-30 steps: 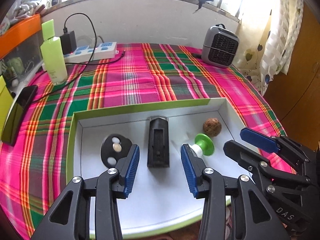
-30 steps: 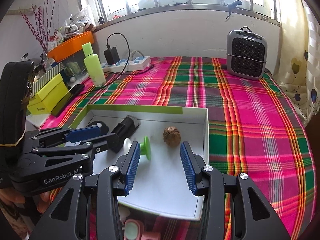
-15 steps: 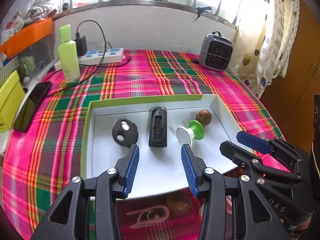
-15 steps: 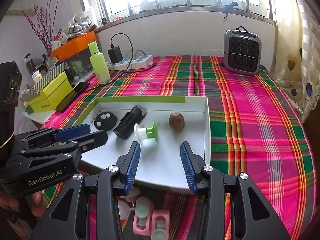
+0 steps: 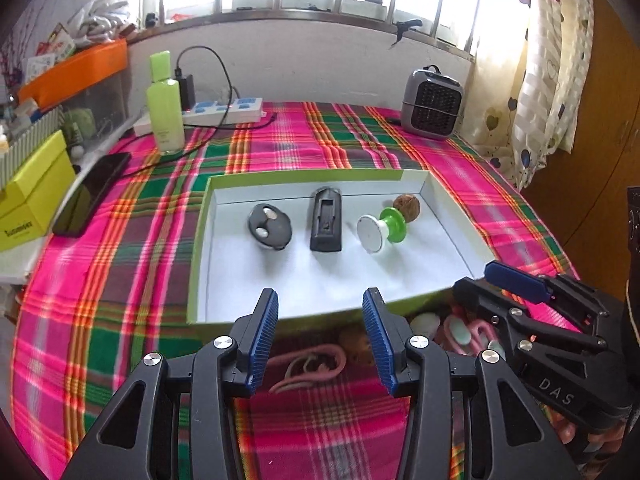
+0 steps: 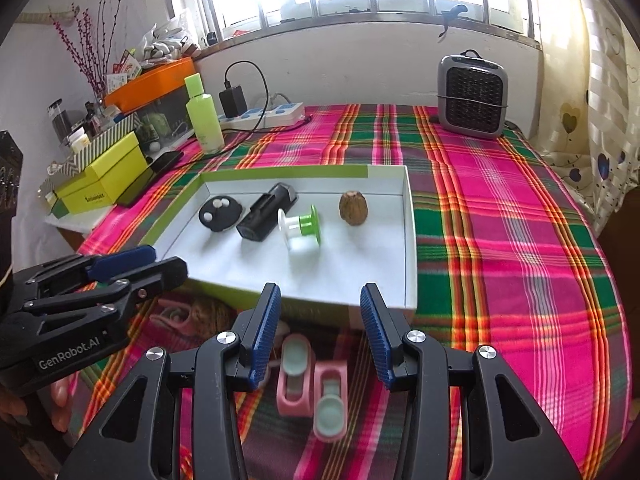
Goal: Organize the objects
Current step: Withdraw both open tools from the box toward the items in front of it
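A white tray with a green rim (image 5: 200, 248) (image 6: 410, 240) lies on the plaid cloth. It holds a black round fob (image 5: 269, 220) (image 6: 220, 214), a black rectangular case (image 5: 326, 220) (image 6: 266, 212), a green and white spool (image 5: 380, 229) (image 6: 300, 226) and a walnut (image 5: 407, 202) (image 6: 353, 208). In front of the tray lie a pink loop (image 5: 308, 364), a second walnut (image 5: 358, 346) and pink clips (image 6: 294, 376) (image 5: 468, 328). My left gripper (image 5: 319, 296) (image 6: 166, 260) hangs open over the tray's near edge. Beside it, my right gripper (image 6: 320, 292) (image 5: 478, 280) stands open too, holding nothing.
A grey heater (image 6: 472, 96) sits at the back right. At the back left are a green bottle (image 6: 204, 114), a power strip (image 6: 264, 114) with a plugged charger, a dark phone (image 5: 90, 194) and a yellow-green box (image 6: 104, 178). A curtain hangs at the right.
Both grippers have drawn back from above the tray to its near edge, still open. The pink loop, second walnut and pink clips in front of the tray have come into view.
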A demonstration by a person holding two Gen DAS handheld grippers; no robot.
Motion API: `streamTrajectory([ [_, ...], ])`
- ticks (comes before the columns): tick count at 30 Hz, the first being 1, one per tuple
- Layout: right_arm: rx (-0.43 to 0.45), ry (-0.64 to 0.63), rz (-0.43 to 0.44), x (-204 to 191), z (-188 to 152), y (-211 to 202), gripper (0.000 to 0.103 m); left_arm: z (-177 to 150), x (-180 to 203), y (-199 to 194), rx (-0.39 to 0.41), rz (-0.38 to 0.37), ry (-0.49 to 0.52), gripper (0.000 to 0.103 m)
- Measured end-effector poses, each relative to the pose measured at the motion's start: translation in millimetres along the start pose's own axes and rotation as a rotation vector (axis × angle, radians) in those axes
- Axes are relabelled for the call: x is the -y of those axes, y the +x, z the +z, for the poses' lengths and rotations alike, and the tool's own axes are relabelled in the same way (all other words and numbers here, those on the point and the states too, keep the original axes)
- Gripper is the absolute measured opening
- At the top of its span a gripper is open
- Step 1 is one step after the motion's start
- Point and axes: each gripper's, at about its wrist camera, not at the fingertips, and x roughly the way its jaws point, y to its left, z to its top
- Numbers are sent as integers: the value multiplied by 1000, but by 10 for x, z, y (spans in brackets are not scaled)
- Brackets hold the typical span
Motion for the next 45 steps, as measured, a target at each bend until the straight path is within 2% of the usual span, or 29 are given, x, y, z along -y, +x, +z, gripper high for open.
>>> streamTrajectory([
  [8,23,-28,-23,-60,-95,-134,43,-145,-81,-152,30,-13,-13,44],
  [14,36,-29,-52,-39,-197,-231,43,-305,-167,-187,20,-23,-35,46],
  [21,8,-21,-65,-5,-309,-209,47,-431,-251,-156,-1,-43,-58,47],
  [33,-33,-16,-32,-7,-399,-131,47,-499,-267,-42,-38,-61,-67,48],
  [45,-35,18,-53,97,-403,-152,47,-484,-281,65,-62,-64,-70,48],
])
